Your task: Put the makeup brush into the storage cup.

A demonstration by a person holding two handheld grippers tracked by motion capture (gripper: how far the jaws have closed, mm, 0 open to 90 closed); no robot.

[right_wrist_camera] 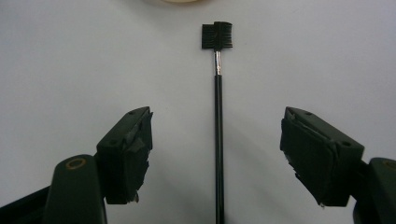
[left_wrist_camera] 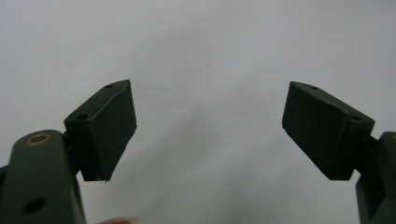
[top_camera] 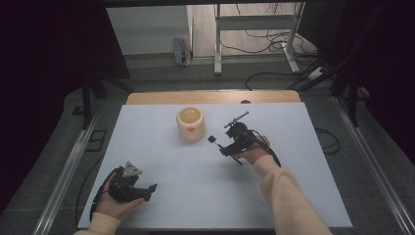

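Your left gripper (top_camera: 149, 189) rests low at the near left part of the white table (top_camera: 161, 161), held in your left hand (top_camera: 110, 205), with its jaws pointing toward the table's middle. In the left gripper view its jaws stand wide apart, released, with nothing between the pads (left_wrist_camera: 114, 128) but bare table surface. Ahead of that gripper and to its right, well apart from it, a cream round pot (top_camera: 190, 124) stands upright on the table, its mouth open upward. Your right gripper (top_camera: 218, 143) lies to the right of the pot, near it but not touching, held in your right hand (top_camera: 252, 152). Its jaws are open and grasp nothing. In the right gripper view a slim black brush (right_wrist_camera: 218, 107) lies flat on the table, running straight between the two jaws along their centre line, clear of both pads. Its small square bristle head (right_wrist_camera: 217, 36) points away from the gripper, toward the pot's near edge.
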